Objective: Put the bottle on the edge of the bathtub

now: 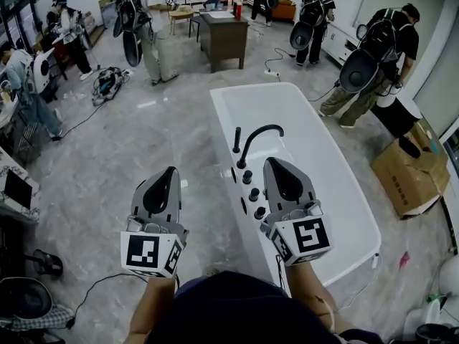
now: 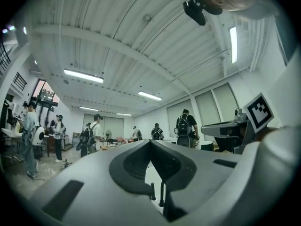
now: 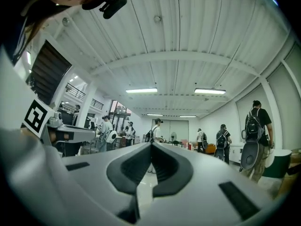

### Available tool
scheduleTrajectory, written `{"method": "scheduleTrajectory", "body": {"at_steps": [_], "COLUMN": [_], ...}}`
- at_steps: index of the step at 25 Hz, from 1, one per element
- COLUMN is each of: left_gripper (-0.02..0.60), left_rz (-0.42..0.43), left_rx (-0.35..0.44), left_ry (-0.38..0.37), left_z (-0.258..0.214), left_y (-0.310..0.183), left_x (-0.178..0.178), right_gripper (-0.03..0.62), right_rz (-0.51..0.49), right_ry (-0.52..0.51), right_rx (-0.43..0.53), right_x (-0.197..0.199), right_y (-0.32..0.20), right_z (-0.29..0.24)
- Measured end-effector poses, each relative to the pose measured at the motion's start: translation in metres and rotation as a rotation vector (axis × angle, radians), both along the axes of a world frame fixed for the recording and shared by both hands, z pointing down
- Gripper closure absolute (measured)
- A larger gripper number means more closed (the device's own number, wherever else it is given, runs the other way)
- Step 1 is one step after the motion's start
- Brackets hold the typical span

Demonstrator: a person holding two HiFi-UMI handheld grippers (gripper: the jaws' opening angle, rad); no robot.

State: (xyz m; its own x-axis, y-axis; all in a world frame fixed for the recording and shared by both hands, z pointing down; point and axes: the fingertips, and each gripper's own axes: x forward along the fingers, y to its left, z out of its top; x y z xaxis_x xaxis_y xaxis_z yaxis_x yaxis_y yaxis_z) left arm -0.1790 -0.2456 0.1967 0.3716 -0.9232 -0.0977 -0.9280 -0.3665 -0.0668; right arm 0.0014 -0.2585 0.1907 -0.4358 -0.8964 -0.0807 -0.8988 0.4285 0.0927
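Head view has two grey tools held side by side at the near end of the white oval bathtub (image 1: 228,120): the left gripper (image 1: 170,172) over the floor, the right gripper (image 1: 277,163) beside the curved black tap (image 1: 259,132). Both have their jaws pressed together on nothing, which looks to me like a waiting pose. No bottle shows near the tub.

Two grippers: left gripper (image 1: 171,172), right gripper (image 1: 275,162). One bathtub (image 1: 323,163). One black faucet (image 1: 259,136). Roughly four knobs (image 1: 253,193), hard to separate. One cardboard box (image 1: 405,174). About six people (image 1: 380,56).
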Motion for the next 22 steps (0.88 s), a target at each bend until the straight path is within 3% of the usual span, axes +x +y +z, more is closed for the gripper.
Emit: {"method": "scheduleTrajectory", "body": {"at_steps": [9, 22], "left_gripper": [0.560, 0.561], "left_rz": [-0.016, -0.016], "left_rx": [0.001, 0.006], "left_ry": [-0.010, -0.017], "left_z": [0.002, 0.002], "left_y": [0.011, 0.019], "left_x": [-0.009, -0.001], "right_gripper": [0.566, 0.566], "right_rz": [-0.017, 0.000], "right_ry": [0.000, 0.003], "right_rx": [-0.008, -0.011], "right_x": [-0.015, 0.008], "right_y": [0.011, 0.019], "right_z": [0.001, 0.007]}}
